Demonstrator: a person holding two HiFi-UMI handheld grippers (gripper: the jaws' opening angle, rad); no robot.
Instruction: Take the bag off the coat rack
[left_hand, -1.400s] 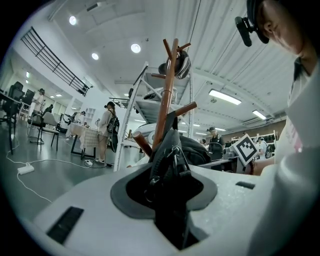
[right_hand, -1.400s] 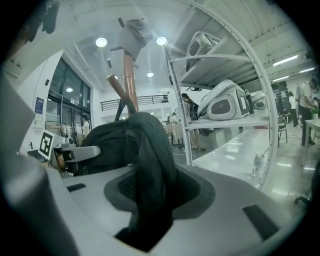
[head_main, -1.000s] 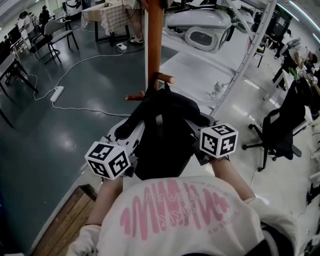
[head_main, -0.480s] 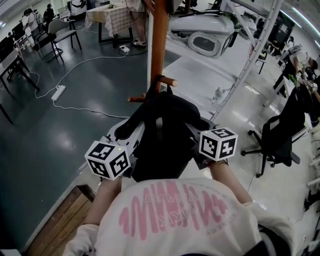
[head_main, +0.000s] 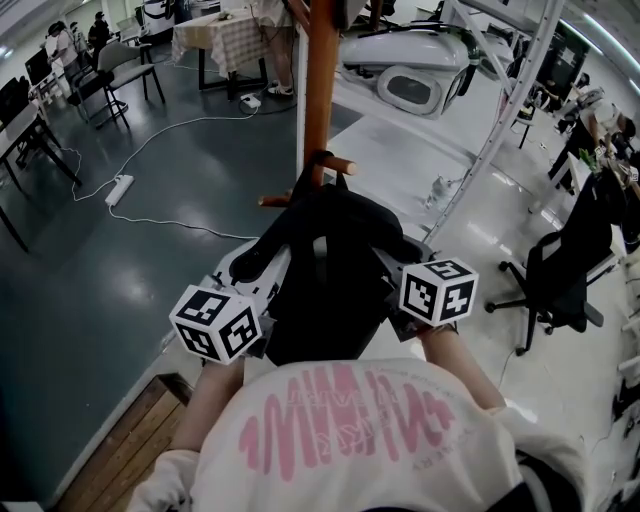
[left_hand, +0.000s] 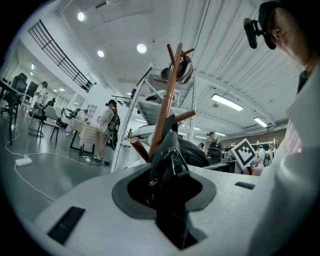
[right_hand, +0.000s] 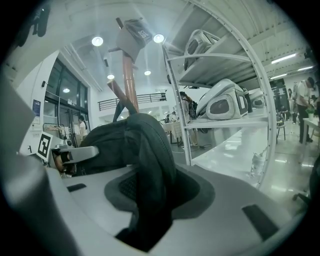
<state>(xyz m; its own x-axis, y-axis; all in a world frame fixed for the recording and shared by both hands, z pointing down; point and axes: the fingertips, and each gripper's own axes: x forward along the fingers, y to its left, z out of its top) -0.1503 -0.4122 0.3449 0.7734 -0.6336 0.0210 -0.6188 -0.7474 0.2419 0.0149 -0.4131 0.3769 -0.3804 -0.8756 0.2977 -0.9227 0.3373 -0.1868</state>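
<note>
Black bag (head_main: 325, 270) on coat rack (head_main: 318, 90), between left gripper (left_hand: 167, 192) and right gripper (right_hand: 150, 200), both pinching it

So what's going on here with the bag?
A person has both tools on a black bag. The left claw is shut on its buckled strap, and the right claw on a padded part. The bag hangs from a peg of the rack, not yet lifted off.

Both grippers clamped, side by side mid-frame.
Left gripper (head_main: 255, 268), centre left, and right gripper (head_main: 400, 262), centre right, each pinch the bag (head_main: 330, 285); forearms (head_main: 214, 396) reach up from the lower frame.
</note>
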